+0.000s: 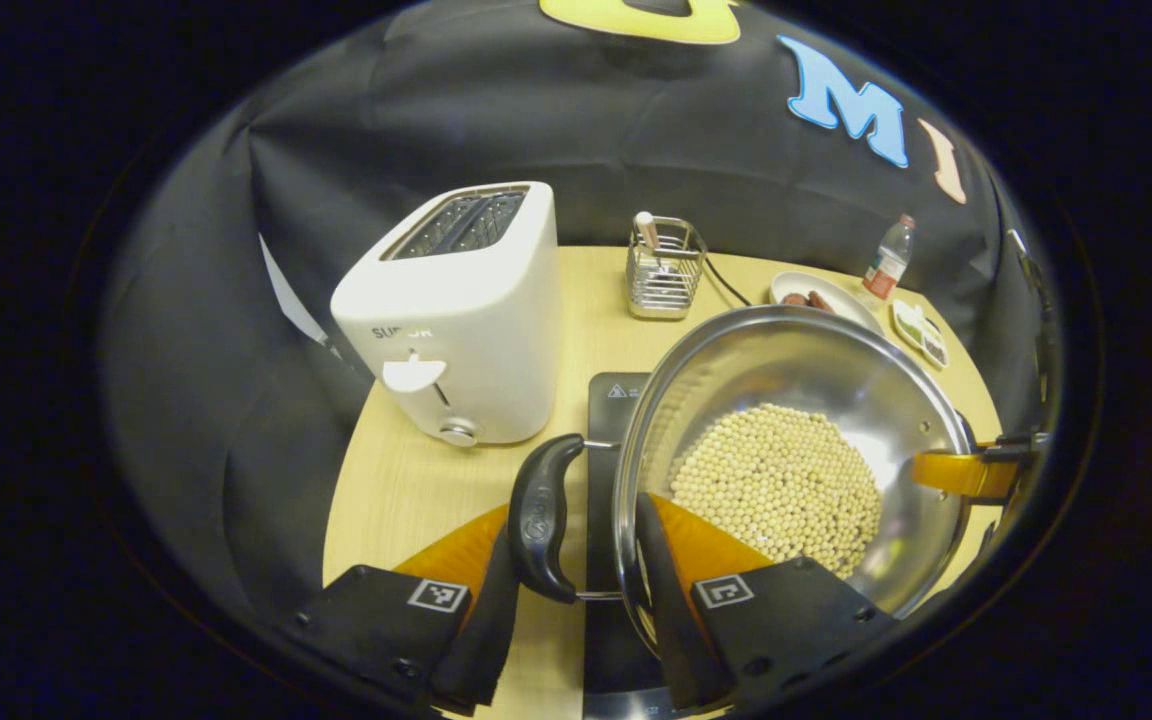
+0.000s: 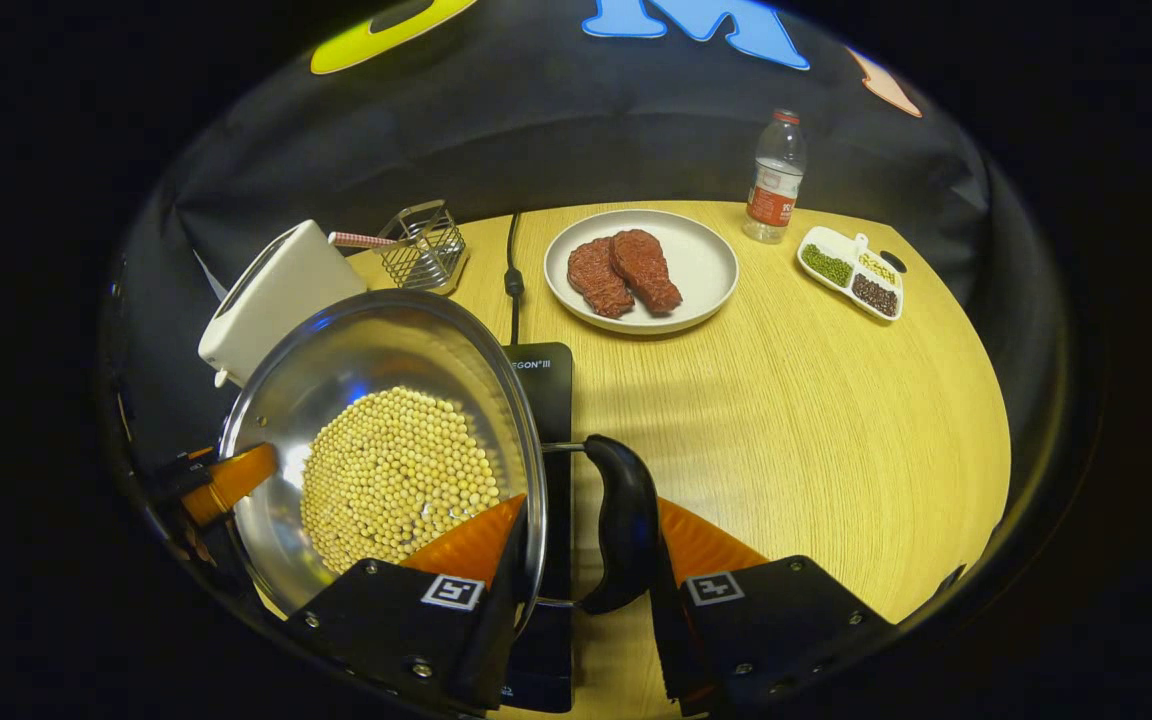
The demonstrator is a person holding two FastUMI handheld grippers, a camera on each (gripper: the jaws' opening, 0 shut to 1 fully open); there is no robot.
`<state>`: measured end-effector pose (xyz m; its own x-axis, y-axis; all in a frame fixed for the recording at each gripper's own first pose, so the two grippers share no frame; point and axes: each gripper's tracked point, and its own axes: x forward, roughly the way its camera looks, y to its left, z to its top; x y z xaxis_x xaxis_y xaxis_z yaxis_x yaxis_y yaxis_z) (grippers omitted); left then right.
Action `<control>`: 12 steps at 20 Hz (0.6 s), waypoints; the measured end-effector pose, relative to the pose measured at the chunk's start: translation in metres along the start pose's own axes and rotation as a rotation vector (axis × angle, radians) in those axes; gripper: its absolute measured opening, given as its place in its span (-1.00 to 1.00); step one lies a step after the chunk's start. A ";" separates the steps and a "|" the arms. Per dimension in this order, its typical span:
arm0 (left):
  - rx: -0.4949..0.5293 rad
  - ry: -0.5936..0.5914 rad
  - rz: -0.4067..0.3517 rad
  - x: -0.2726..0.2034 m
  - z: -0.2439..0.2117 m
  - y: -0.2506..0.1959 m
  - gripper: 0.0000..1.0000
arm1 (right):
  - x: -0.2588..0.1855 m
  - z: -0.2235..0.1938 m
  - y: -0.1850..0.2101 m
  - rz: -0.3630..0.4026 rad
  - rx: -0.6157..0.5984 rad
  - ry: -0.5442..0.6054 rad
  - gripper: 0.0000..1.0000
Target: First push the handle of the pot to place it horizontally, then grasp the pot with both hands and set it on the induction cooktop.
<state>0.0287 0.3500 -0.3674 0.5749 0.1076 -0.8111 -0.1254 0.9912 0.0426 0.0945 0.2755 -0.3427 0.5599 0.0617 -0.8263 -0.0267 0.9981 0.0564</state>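
A steel pot (image 1: pixel 786 370) (image 2: pixel 376 350) with pale beans (image 1: pixel 776 480) (image 2: pixel 396 470) in it is over the black induction cooktop (image 1: pixel 608 400) (image 2: pixel 548 390); whether it rests on it I cannot tell. My left gripper (image 1: pixel 581 525) is shut on the pot's black side handle (image 1: pixel 546 515), one finger outside it and the other inside the pot's rim. On the opposite side, my right gripper (image 2: pixel 586 535) grips the other black handle (image 2: pixel 621 525) the same way. Across the pot, each view shows the other gripper's orange finger (image 1: pixel 966 472) (image 2: pixel 231 480).
A white toaster (image 1: pixel 456 310) (image 2: pixel 271 290) stands left of the cooktop, a wire rack (image 1: pixel 664 268) (image 2: pixel 423 245) behind it. On the wooden table (image 2: pixel 816 420) farther back sit a plate with meat (image 2: pixel 711 262), a bottle (image 2: pixel 774 178), a divided dish (image 2: pixel 851 272) and the cooktop's cord (image 2: pixel 513 270).
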 end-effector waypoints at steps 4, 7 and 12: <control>0.026 -0.028 0.044 -0.005 0.008 0.002 0.49 | -0.002 0.002 0.001 0.017 -0.011 -0.016 0.23; 0.022 -0.072 0.052 -0.021 0.021 -0.003 0.62 | -0.015 0.024 0.000 0.025 -0.066 -0.102 0.50; -0.024 -0.191 0.059 -0.071 0.054 -0.024 0.69 | -0.054 0.050 -0.004 0.054 -0.096 -0.221 0.56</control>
<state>0.0349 0.3228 -0.2791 0.7085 0.1803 -0.6823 -0.1815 0.9809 0.0707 0.1056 0.2681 -0.2708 0.7231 0.1219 -0.6798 -0.1341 0.9904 0.0350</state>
